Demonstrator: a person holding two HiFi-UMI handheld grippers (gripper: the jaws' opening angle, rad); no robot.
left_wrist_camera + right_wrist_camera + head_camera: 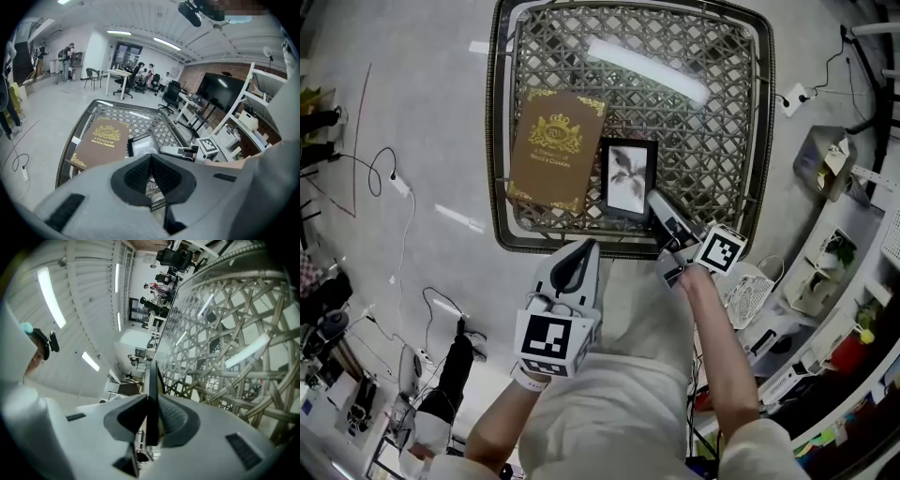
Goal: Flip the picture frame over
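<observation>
"So, where is the picture frame to be found?"

"It lies print side up at the centre of the head view, on the glass-topped lattice counter, just right of a brown book. Its lower right corner is grasped by the right hand-held gripper; the pads are seen against both faces of the edge. The left hand-held gripper is clenched on nothing and is held by the counter's near rim, at lower centre."

"What could go wrong from here?"

"Only a corner is taken, so the frame could be swung loose or slipped out as it is turned, should the hold be slack; a drop onto the glass would be the likely cost. The book is set just beside the frame's left side, so it may be nudged if the frame is swept that way."

"And what is shown by one view but not another?"

"The layout — book, frame, both hand-held grippers — is given only by the head view. The frame is shown edge-on between the jaws only in the right gripper view, where contact can be read, though the print is lost there. By the left gripper view the shut, empty jaws are confirmed, with the frame seen beyond them."
</observation>
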